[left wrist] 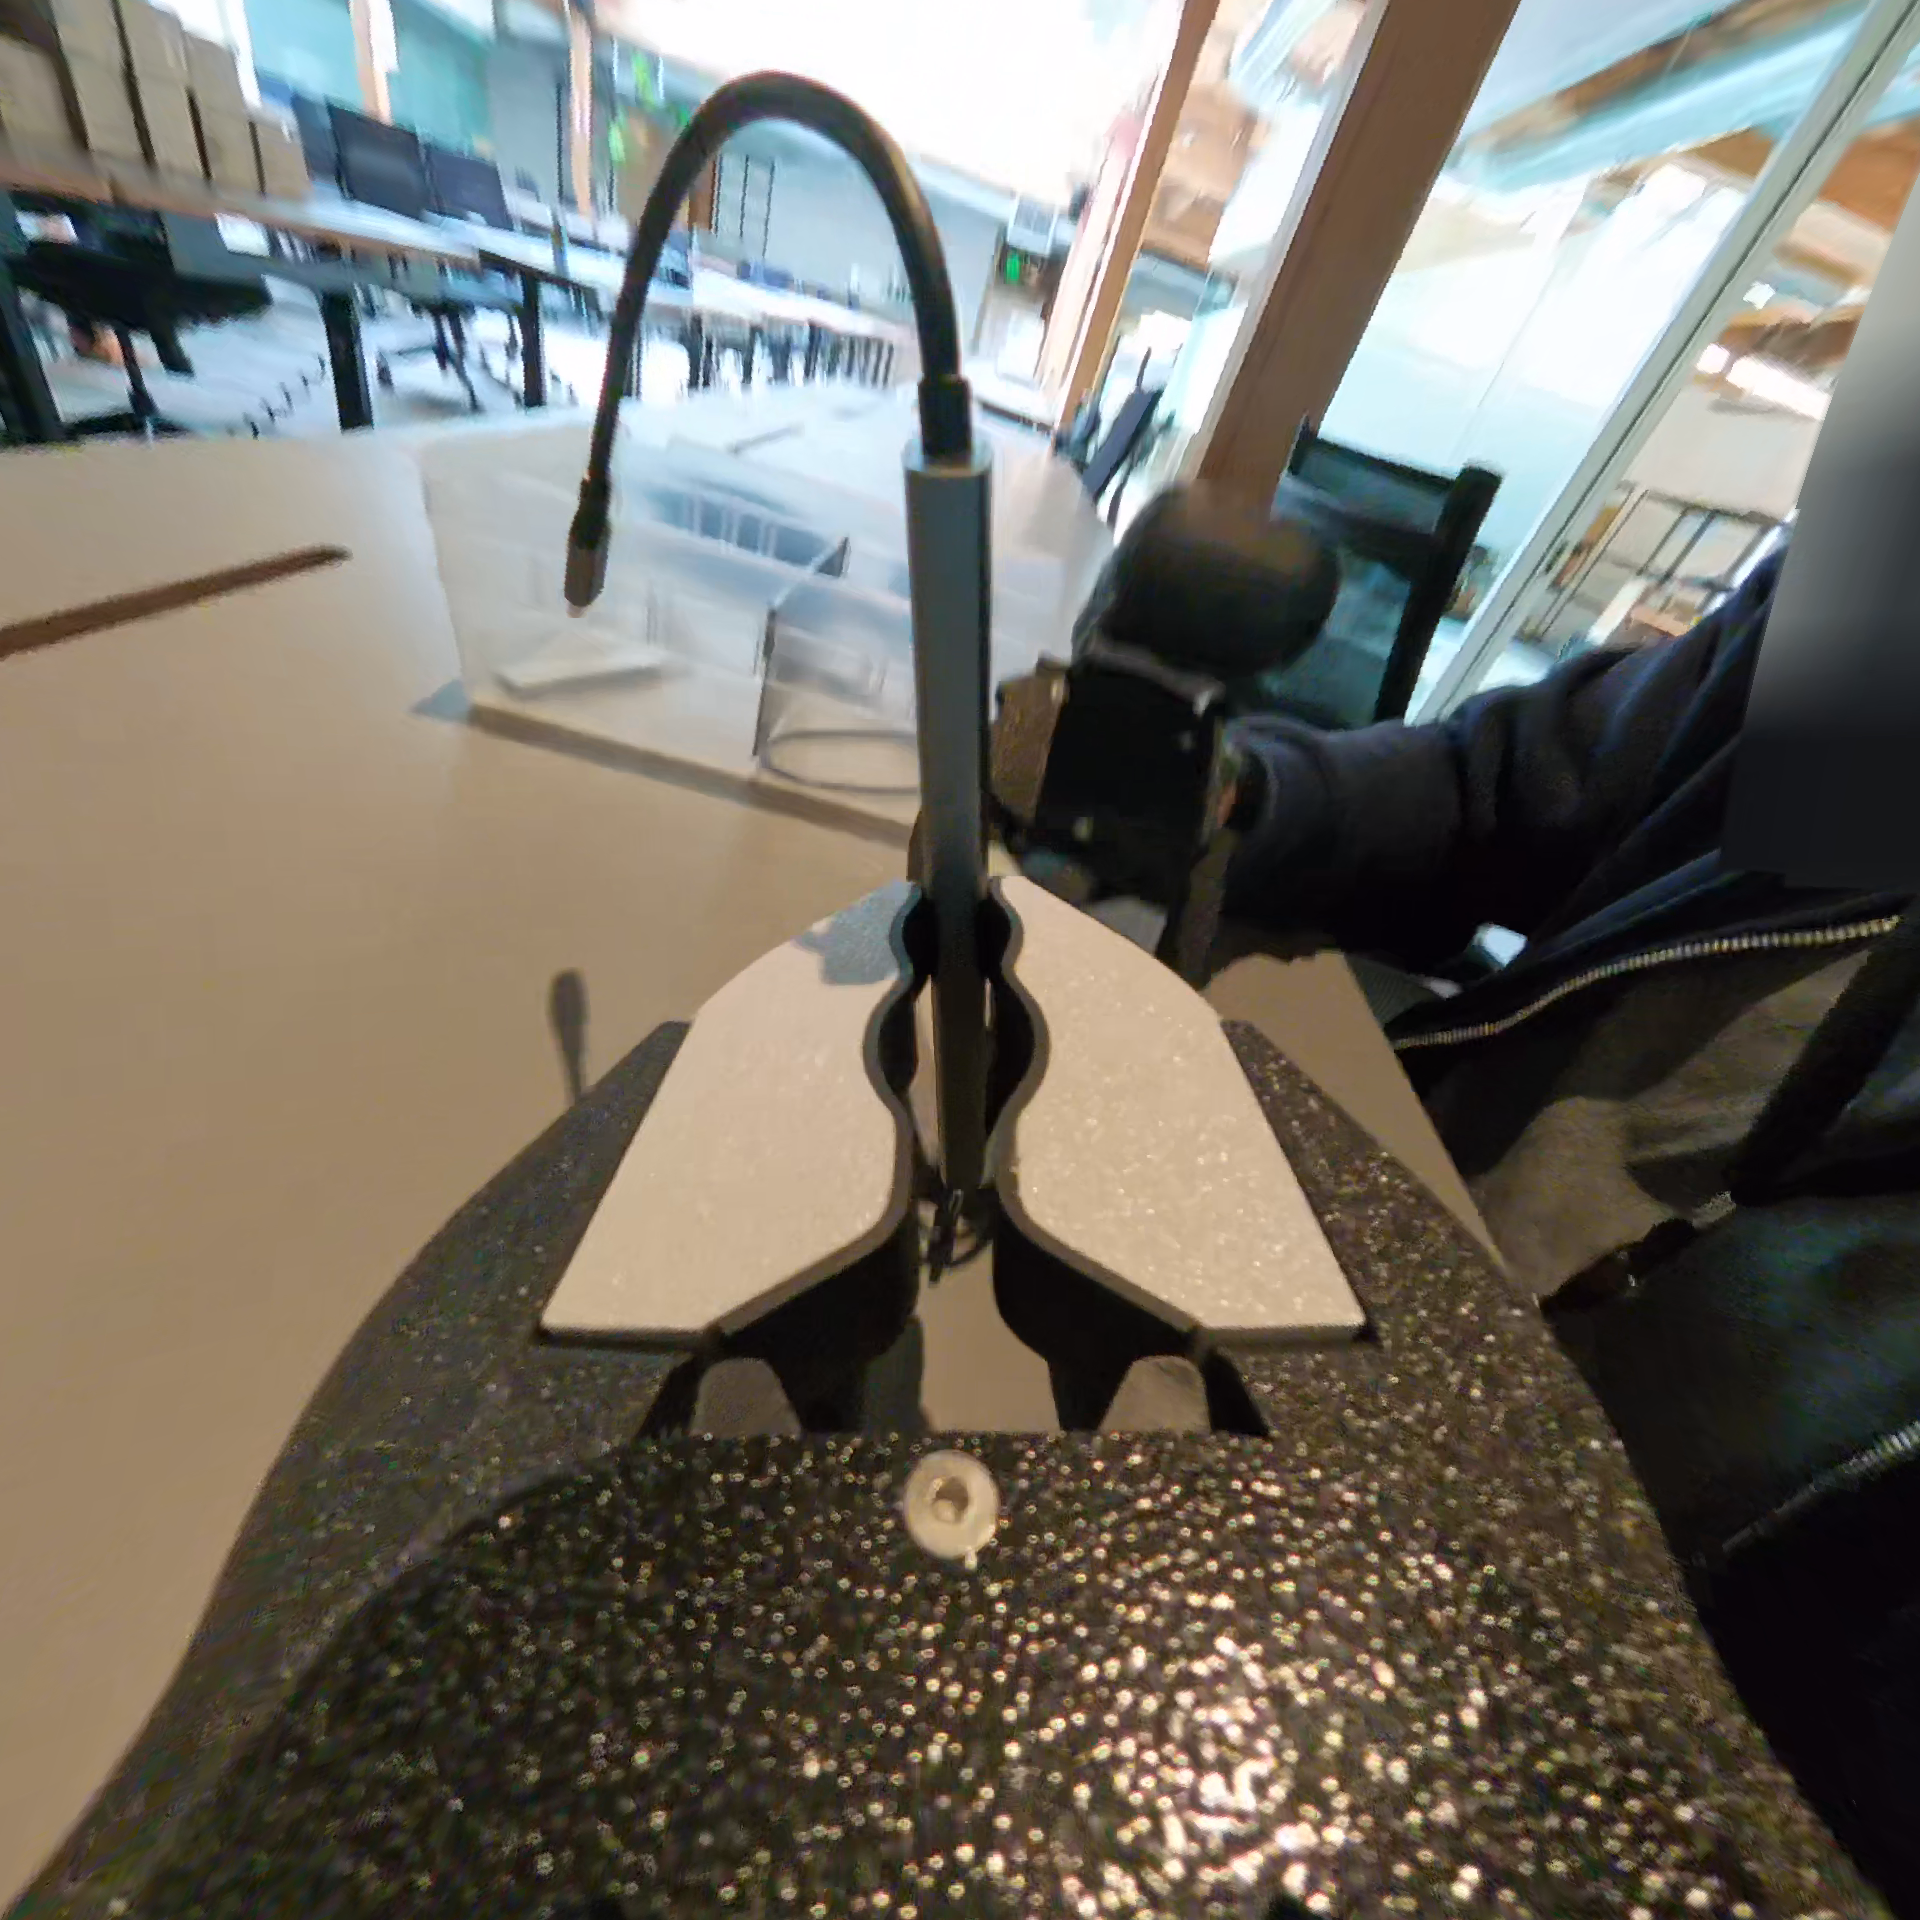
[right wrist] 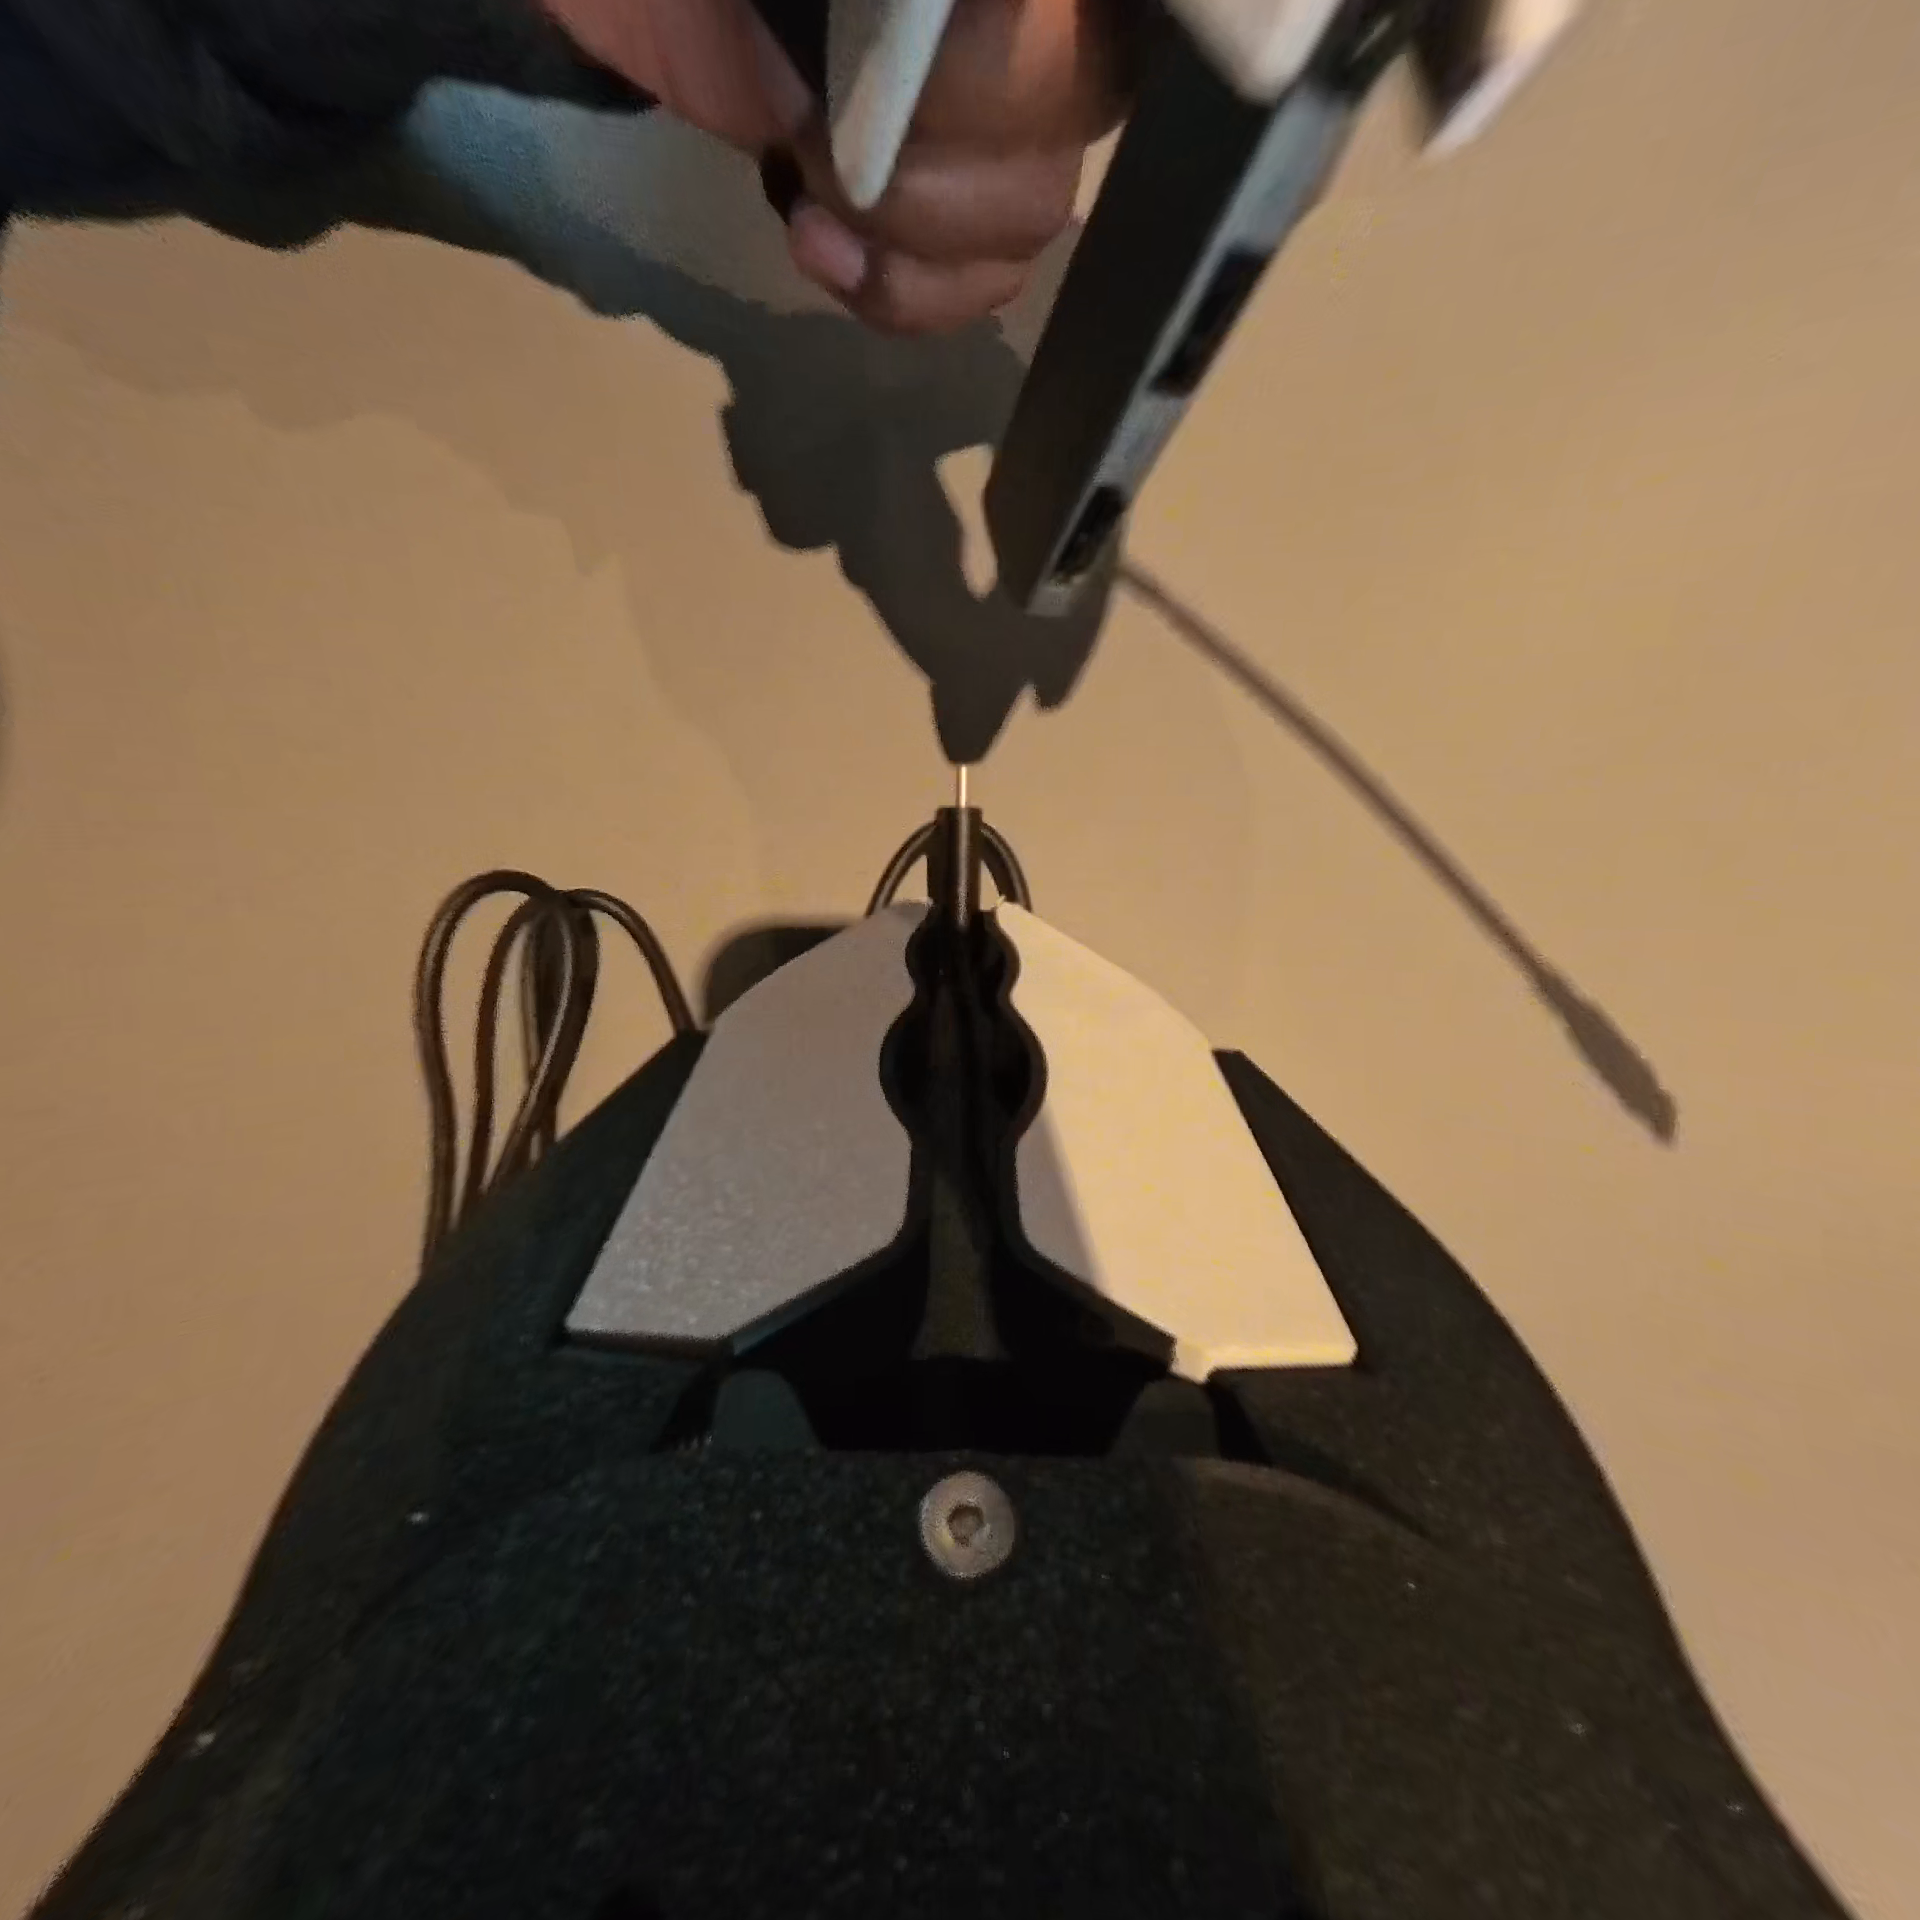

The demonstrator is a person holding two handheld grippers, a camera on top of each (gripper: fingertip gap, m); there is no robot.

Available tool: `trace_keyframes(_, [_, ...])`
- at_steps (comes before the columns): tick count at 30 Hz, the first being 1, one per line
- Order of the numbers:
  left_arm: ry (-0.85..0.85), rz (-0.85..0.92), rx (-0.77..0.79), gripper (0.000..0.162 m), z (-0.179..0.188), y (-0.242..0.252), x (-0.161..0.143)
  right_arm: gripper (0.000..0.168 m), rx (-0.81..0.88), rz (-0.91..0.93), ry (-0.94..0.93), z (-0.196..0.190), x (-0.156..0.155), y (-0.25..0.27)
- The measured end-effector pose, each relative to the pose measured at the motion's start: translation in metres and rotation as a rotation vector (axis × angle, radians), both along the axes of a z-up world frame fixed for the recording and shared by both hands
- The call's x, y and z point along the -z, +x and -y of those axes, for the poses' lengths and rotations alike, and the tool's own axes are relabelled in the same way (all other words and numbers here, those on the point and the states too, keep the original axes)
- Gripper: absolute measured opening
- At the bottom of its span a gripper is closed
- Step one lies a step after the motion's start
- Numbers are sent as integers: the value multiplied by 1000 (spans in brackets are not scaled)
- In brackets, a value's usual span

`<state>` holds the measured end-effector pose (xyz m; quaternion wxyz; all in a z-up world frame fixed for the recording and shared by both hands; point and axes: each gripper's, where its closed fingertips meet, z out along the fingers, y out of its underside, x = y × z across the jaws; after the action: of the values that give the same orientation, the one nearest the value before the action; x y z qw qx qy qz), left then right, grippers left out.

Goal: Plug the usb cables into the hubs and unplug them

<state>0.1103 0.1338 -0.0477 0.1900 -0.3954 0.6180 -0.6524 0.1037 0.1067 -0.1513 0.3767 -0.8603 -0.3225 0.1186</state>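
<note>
My left gripper [left wrist: 954,914] is shut on a slim grey USB hub [left wrist: 943,644] that stands upright between the fingers. The hub's own black cable [left wrist: 769,94] arches over to a free plug at the left. In the right wrist view the same hub [right wrist: 1132,343] hangs above the tan table [right wrist: 312,623], its ports facing right. My right gripper [right wrist: 961,906] is shut on a black USB cable plug [right wrist: 964,831] whose metal tip points toward the hub's lower end, a short way apart from it. The cable's coiled loops [right wrist: 509,1029] hang at the left.
A clear plastic bin [left wrist: 665,582] with another grey hub and cable stands on the table behind the left gripper. The other gripper [left wrist: 1132,769] and a dark sleeve [left wrist: 1455,790] are at the right. A hand [right wrist: 935,208] shows at the top of the right wrist view. Tip to tip, the grippers are about 11 centimeters apart.
</note>
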Motion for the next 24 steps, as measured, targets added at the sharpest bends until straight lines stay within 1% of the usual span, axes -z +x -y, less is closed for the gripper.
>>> trace_keyframes(2, [46, -83, 74, 9, 2, -9, 11, 6, -2, -95, 16, 3, -16, 0])
trace_keyframes(4, [77, -141, 124, 9, 4, -16, 20, 6, -5, -242, 38, 6, -38, -1])
trace_keyframes(7, [14, -182, 237, 10, 18, -26, 22, 6, -8, -398, 66, 8, -64, 0])
trace_keyframes(10, [-33, -218, 306, 10, 32, -28, 27, 6, -23, -483, 66, 11, -76, -3])
trace_keyframes(13, [-47, -254, 338, 10, 40, -28, 33, 6, -35, -538, 50, 14, -82, -8])
trace_keyframes(16, [-20, -287, 345, 10, 43, -28, 42, 6, -31, -554, 30, 16, -83, -8])
trace_keyframes(24, [111, -349, 342, 10, 44, -32, 57, 6, -5, -526, -59, 18, -69, -4])
